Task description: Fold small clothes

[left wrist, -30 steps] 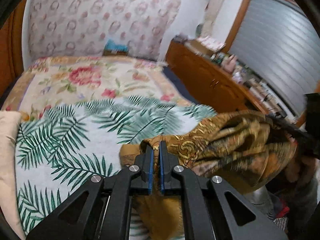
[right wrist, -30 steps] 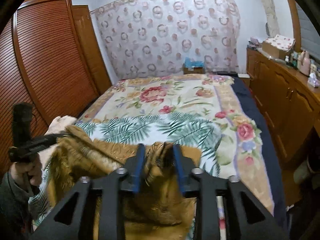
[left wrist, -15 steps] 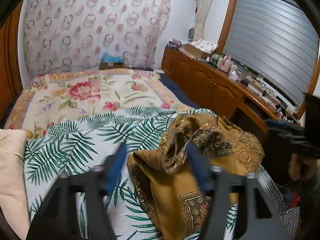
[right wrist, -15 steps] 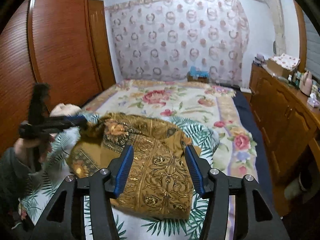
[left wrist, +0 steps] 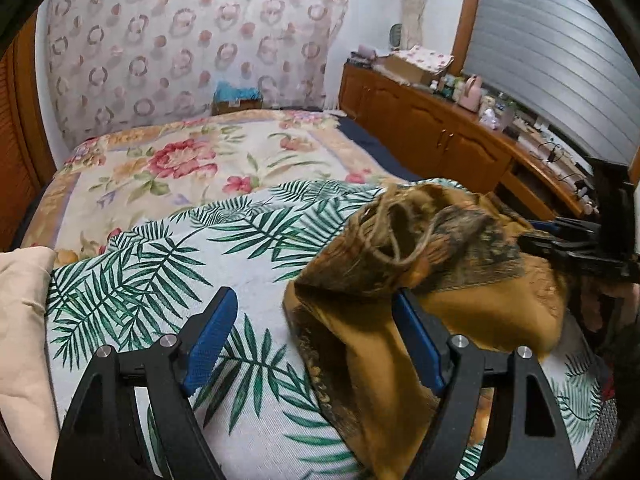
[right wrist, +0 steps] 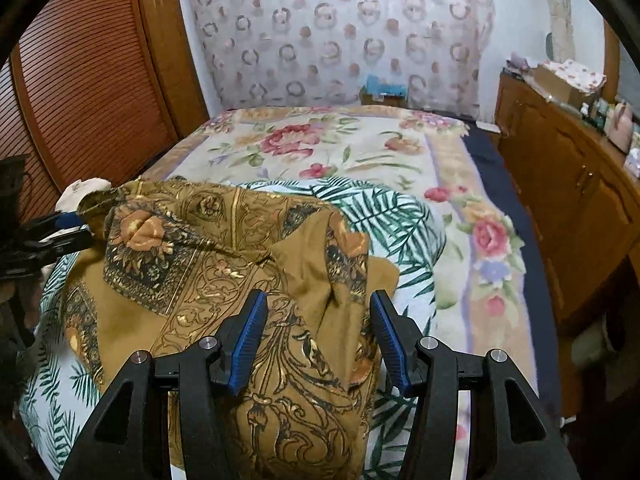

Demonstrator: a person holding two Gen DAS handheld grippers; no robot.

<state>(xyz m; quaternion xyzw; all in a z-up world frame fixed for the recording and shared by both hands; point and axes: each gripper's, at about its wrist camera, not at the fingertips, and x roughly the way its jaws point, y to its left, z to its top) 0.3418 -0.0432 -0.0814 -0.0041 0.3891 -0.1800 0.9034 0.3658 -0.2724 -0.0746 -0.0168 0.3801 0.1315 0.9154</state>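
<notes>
L gripper (left wrist: 316,336): I'm seeing fingers spread wide, nothing between the blue pads (left wrist: 210,334). It's hovering over the palm-leaf cloth (left wrist: 160,264) near the bed's near edge. R pad is sitting just beside/behind a raised fold of the garment; can't tell if touching.

R gripper (right wrist: 318,338): fingers also apart, gripping nothing. It's hanging above the garment, w/ fabric showing between and below the pads; contact can't be judged.

Brown-gold patterned garment (right wrist: 224,264): I'm reading it as lying crumpled on the palm-leaf cloth, toward the near edge of the bed, partly folded over itself. In the L wrist view one bunched part (left wrist: 396,236) is standing up in a hump w/ a corded edge looping over it; the plain mustard side (left wrist: 492,312) is facing up toward the R side of the bed. In the R wrist view the printed side w/ orange flower is facing up, one corner reaching toward the bed's L edge.

Floral bedspread (right wrist: 340,148) is covering the far half of the bed. Cream pillow (left wrist: 20,320) is lying at the bed's L edge, beside the palm-leaf cloth. Wooden cabinet (right wrist: 568,184) is running along the bed's R side.
</notes>
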